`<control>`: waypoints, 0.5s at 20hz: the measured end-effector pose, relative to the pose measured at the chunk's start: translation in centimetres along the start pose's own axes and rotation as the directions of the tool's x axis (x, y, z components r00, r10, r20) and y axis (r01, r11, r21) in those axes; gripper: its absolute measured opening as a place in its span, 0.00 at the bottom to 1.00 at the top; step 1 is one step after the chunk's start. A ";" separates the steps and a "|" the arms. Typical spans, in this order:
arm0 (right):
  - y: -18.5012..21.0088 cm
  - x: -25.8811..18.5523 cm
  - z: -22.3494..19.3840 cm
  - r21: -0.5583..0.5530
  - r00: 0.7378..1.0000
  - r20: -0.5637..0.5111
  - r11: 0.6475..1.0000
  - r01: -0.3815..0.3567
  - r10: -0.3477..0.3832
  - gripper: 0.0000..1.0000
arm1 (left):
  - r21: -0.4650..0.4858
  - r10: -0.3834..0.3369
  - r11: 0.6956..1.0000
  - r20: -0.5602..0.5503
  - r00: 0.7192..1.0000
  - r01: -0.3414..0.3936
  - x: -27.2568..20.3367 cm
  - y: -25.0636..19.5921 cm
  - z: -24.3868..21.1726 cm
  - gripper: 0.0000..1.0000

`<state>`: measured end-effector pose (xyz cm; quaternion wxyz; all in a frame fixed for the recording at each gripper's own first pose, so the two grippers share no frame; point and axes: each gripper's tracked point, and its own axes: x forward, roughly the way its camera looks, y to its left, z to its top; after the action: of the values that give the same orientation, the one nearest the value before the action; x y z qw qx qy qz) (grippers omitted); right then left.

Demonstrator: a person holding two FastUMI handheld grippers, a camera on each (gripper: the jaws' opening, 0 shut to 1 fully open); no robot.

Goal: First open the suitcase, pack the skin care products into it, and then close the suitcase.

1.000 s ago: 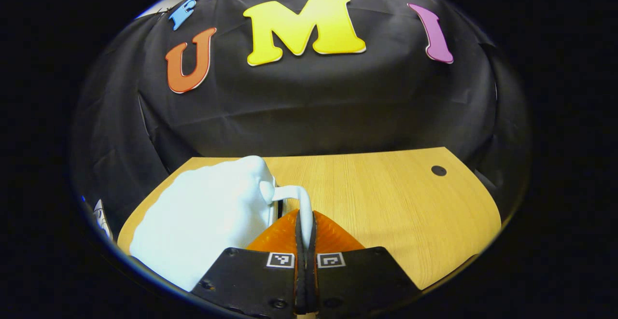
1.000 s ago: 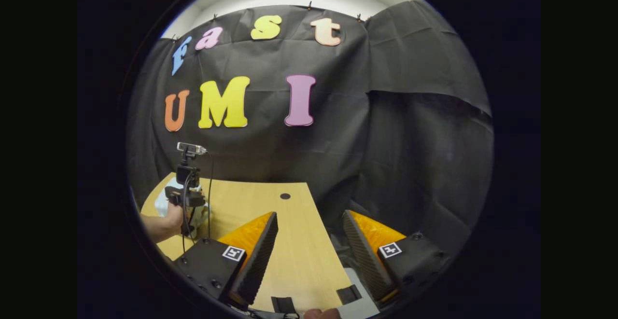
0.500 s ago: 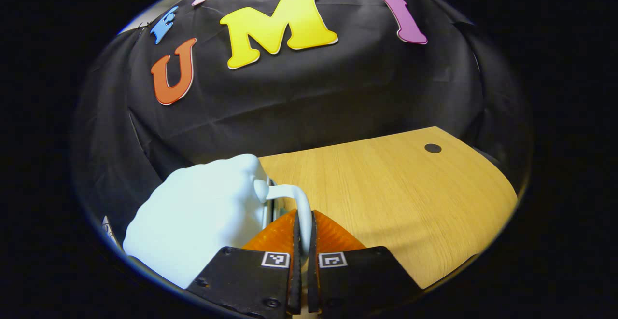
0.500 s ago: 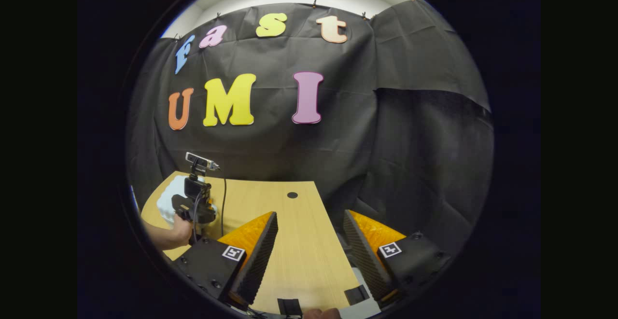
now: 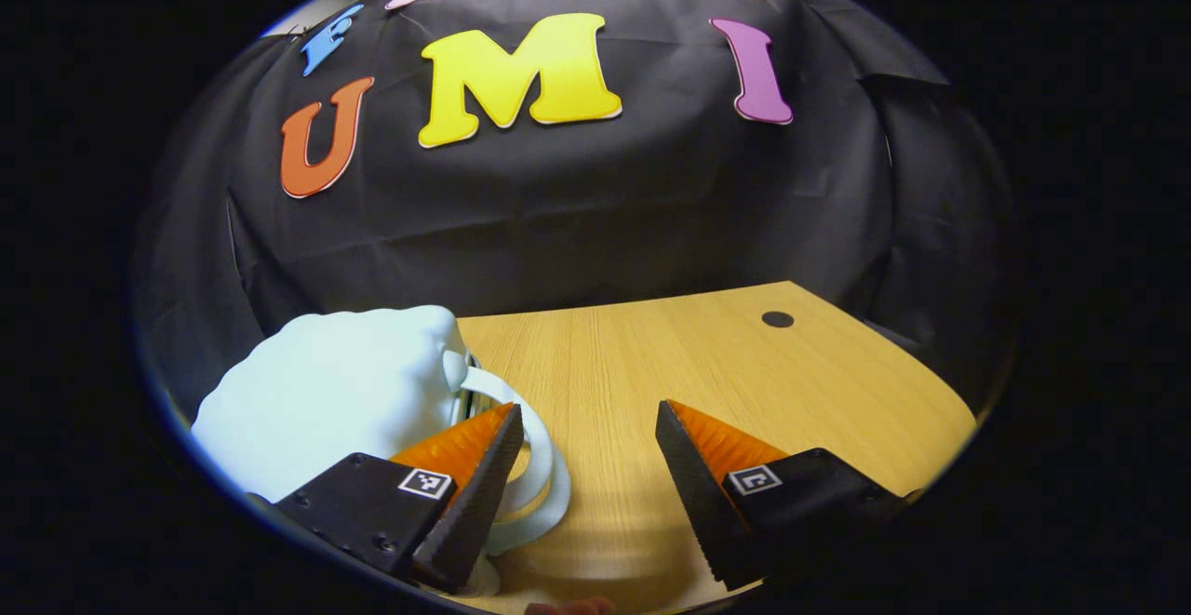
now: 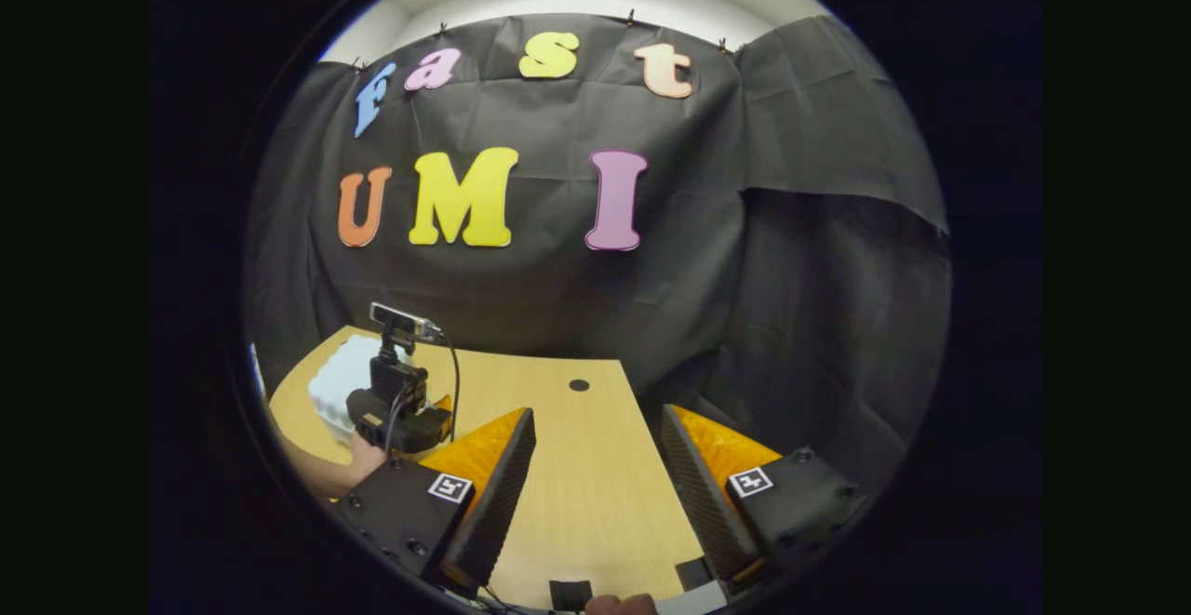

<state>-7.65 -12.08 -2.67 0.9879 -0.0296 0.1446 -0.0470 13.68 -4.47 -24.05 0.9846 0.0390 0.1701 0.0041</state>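
Note:
A pale blue-white suitcase [image 5: 326, 392] lies at the left end of the wooden table [image 5: 707, 364]. Its looped handle [image 5: 540, 466] curves down just past my left finger [image 5: 465, 475] and is not gripped. My left gripper [image 5: 587, 415] stands open, with bare table between its fingers. In the right gripper view the suitcase [image 6: 337, 381] sits far left, with the left gripper [image 6: 402, 418] and the hand [image 6: 361, 455] holding it just in front of it. My right gripper [image 6: 596, 415] hangs open over the table's right part, holding nothing.
A small dark hole [image 5: 777, 319] marks the tabletop near its far right edge. The black cloth wall [image 6: 800, 317] closes the booth behind and to the right. A cable [image 6: 454, 382] hangs from the left gripper's camera mount. Small dark pieces [image 6: 569, 594] lie at the table's near edge.
My left gripper was shut on the suitcase handle; it has opened and let the handle drop beside its left finger. The right gripper stayed open and drifted only slightly.

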 end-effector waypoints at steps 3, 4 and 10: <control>2.3 1.0 2.3 -0.009 0.997 0.081 1.000 -0.018 0.019 0.78 | -0.075 0.022 0.997 0.051 0.998 -0.018 -5.4 2.9 4.5 0.94; 3.6 1.2 3.5 -0.006 0.992 0.121 0.999 -0.036 0.037 0.81 | -0.102 0.019 0.995 0.073 0.997 -0.012 -7.3 3.7 6.3 0.94; 9.2 1.4 8.4 0.074 0.953 0.292 0.992 -0.104 0.078 0.81 | -0.109 0.056 0.994 0.248 0.967 -0.029 -17.5 8.7 16.5 0.93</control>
<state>-3.11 -2.72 4.26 0.9999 0.0143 -0.0021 -0.0029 2.75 2.55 -2.00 0.9986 -0.0087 0.0429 0.0291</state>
